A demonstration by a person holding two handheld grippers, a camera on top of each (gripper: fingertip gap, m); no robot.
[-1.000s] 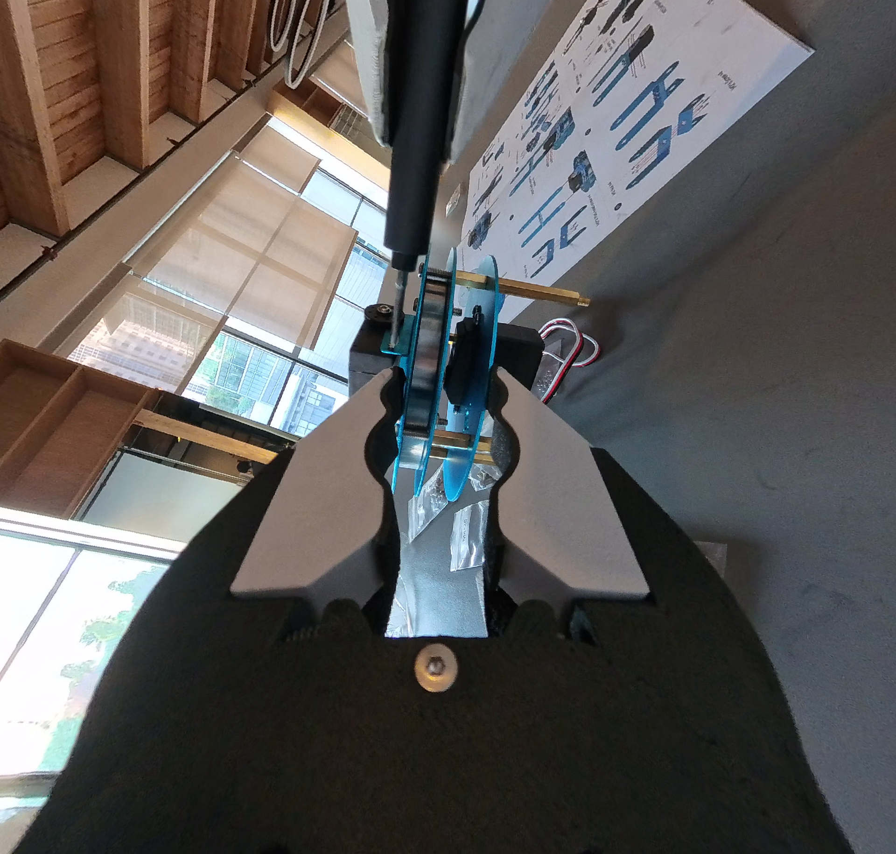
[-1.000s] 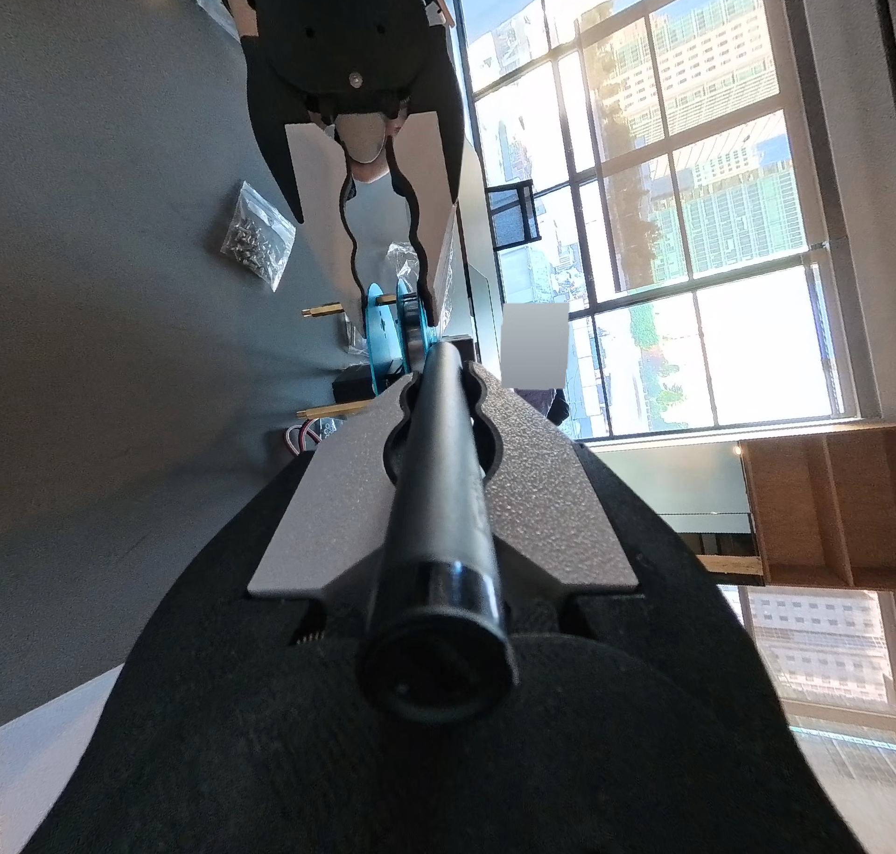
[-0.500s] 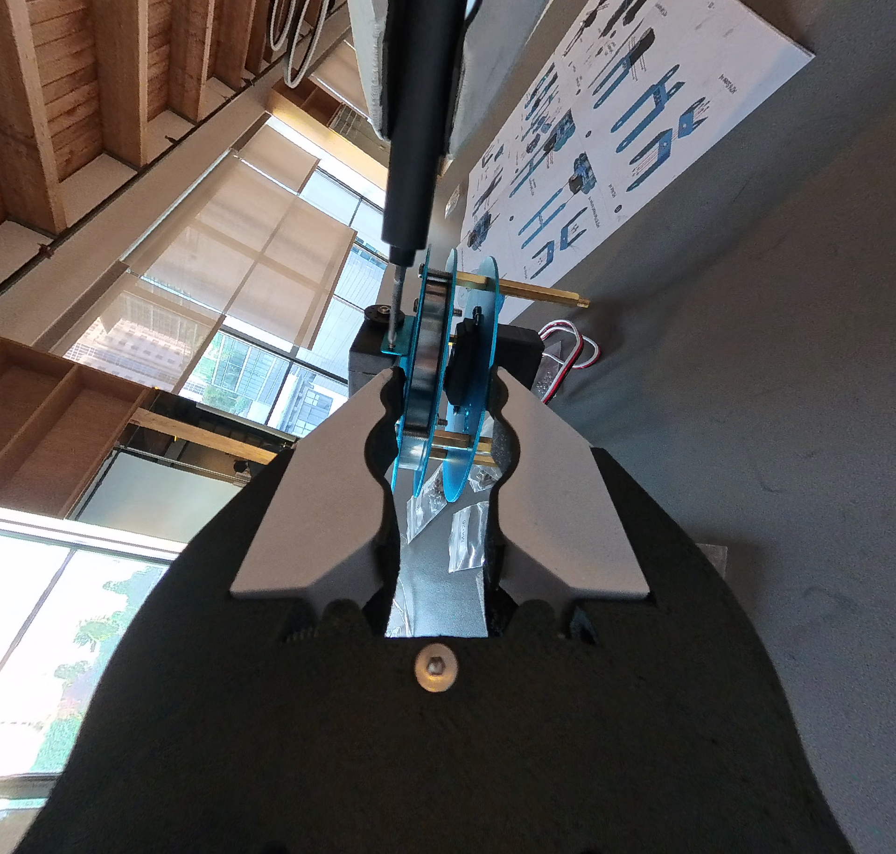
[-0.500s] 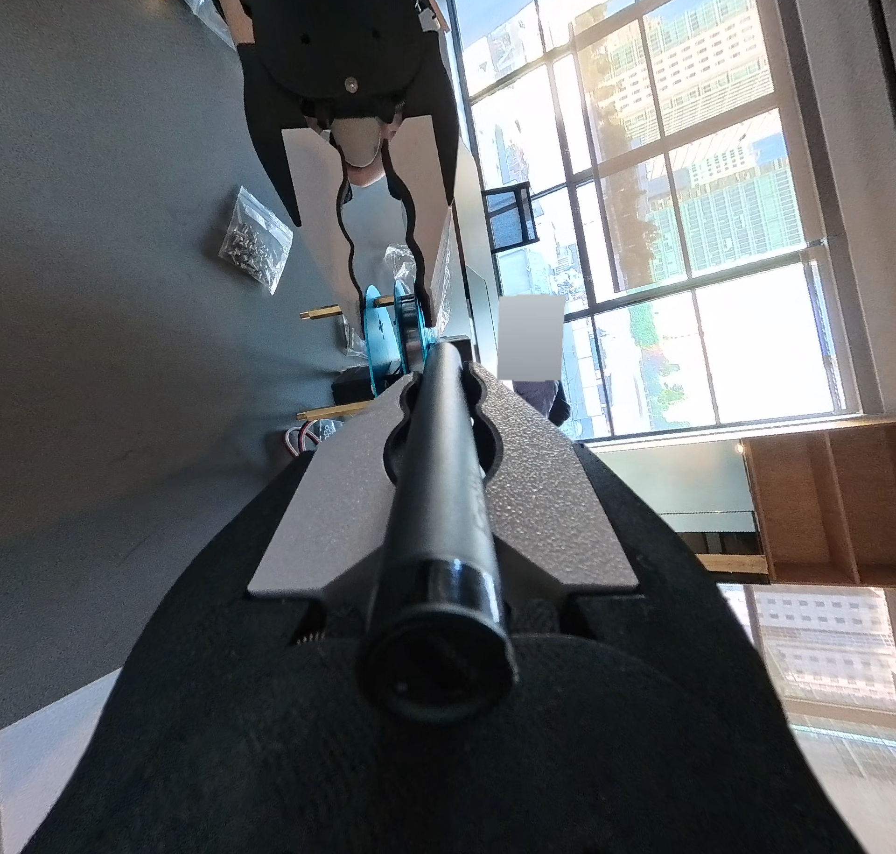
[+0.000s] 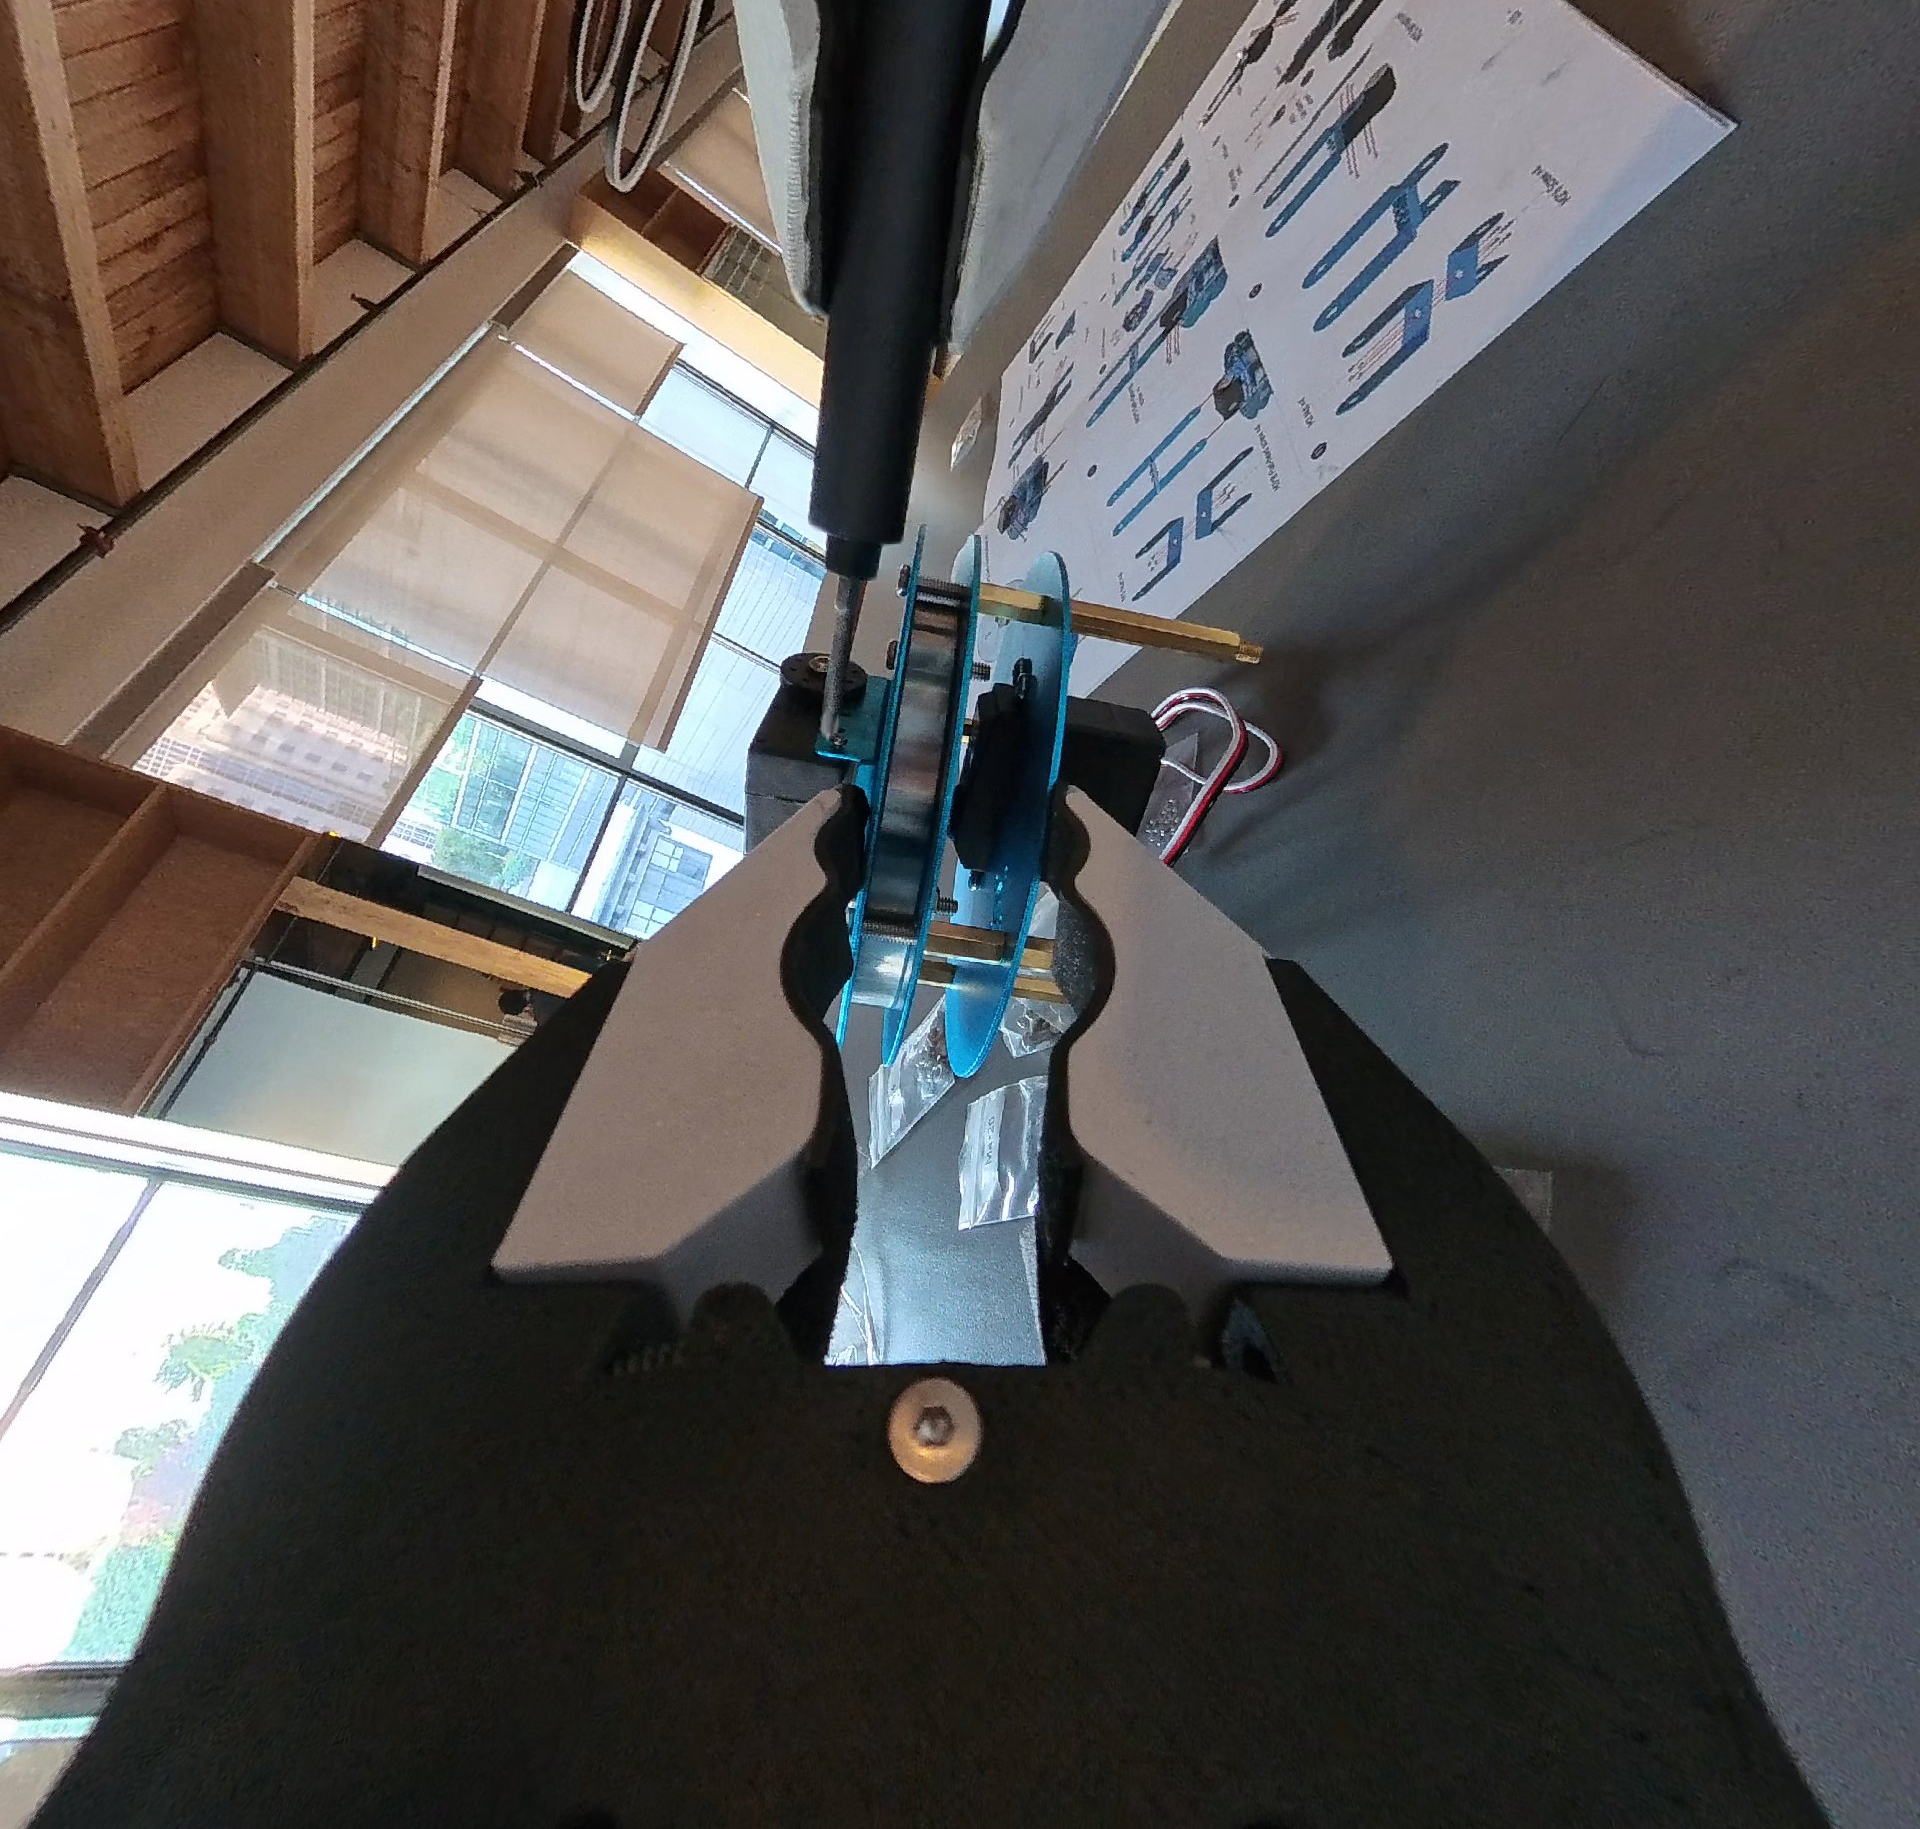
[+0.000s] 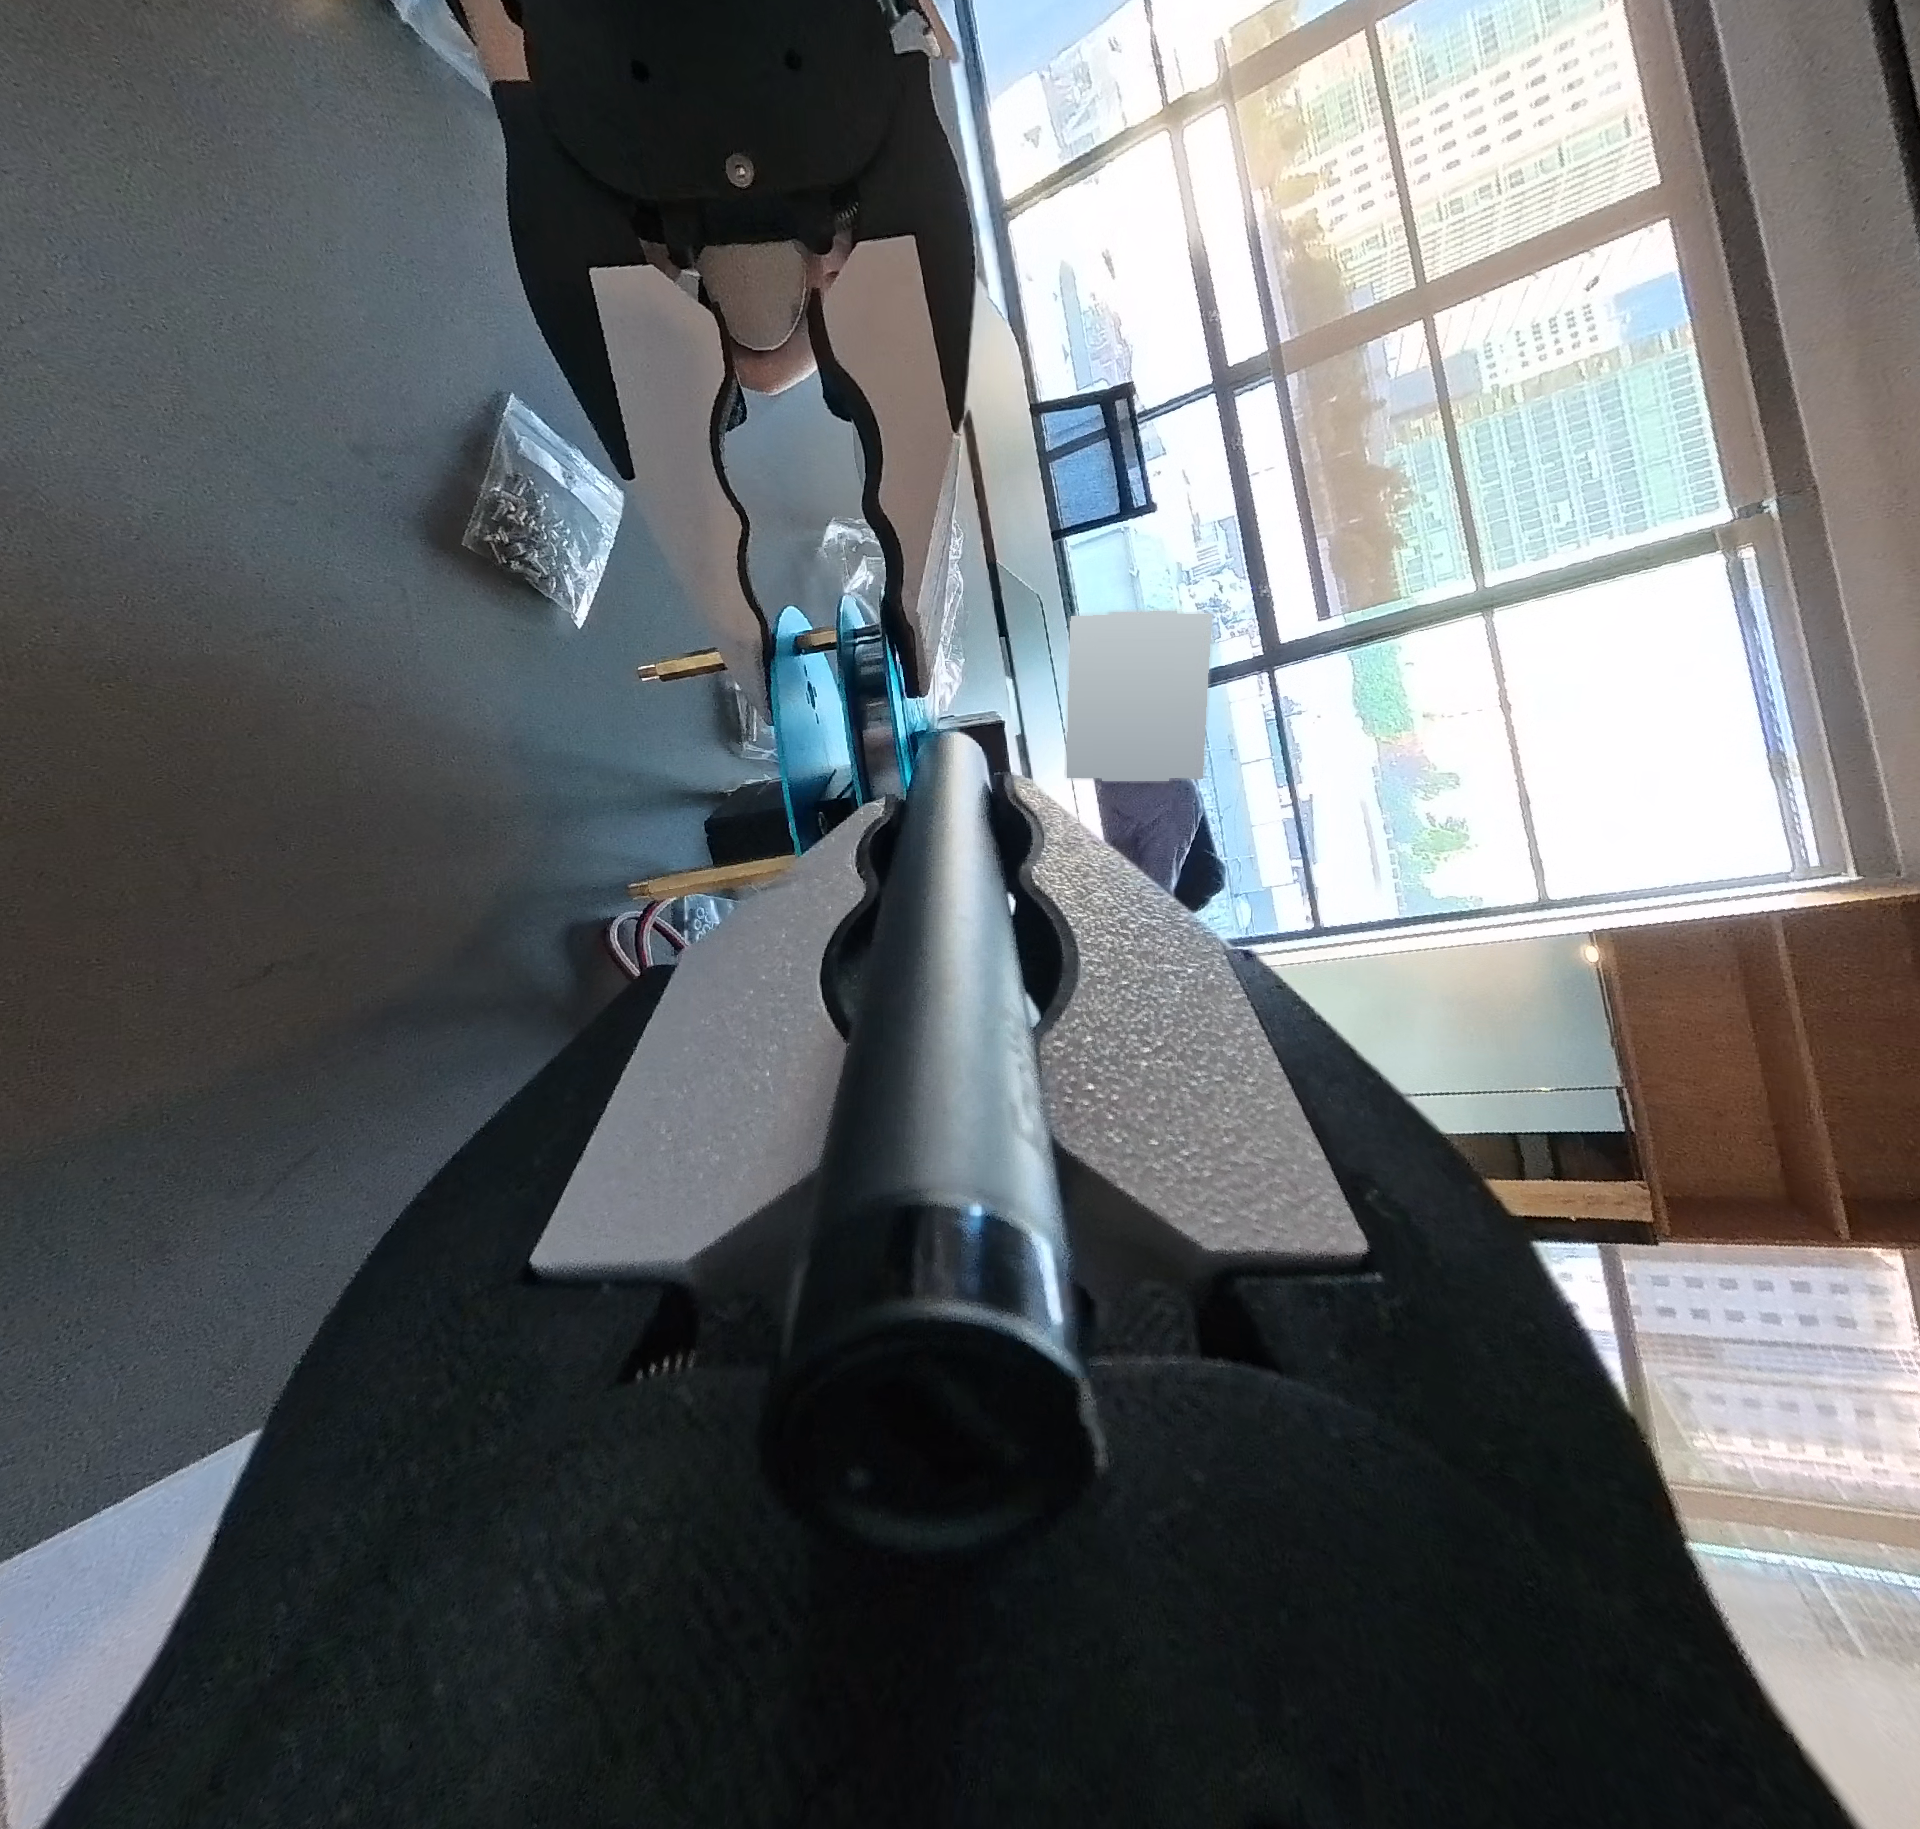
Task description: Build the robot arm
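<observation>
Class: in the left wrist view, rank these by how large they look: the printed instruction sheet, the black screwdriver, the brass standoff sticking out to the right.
1. printed instruction sheet
2. black screwdriver, though it is nearer the camera, so true size is unsure
3. brass standoff

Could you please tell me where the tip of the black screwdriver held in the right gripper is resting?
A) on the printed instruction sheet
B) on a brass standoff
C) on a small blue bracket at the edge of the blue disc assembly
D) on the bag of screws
C: in the left wrist view the black screwdriver ends in a thin bit that meets the small blue bracket on the blue disc assembly, which the left gripper clamps.
</observation>
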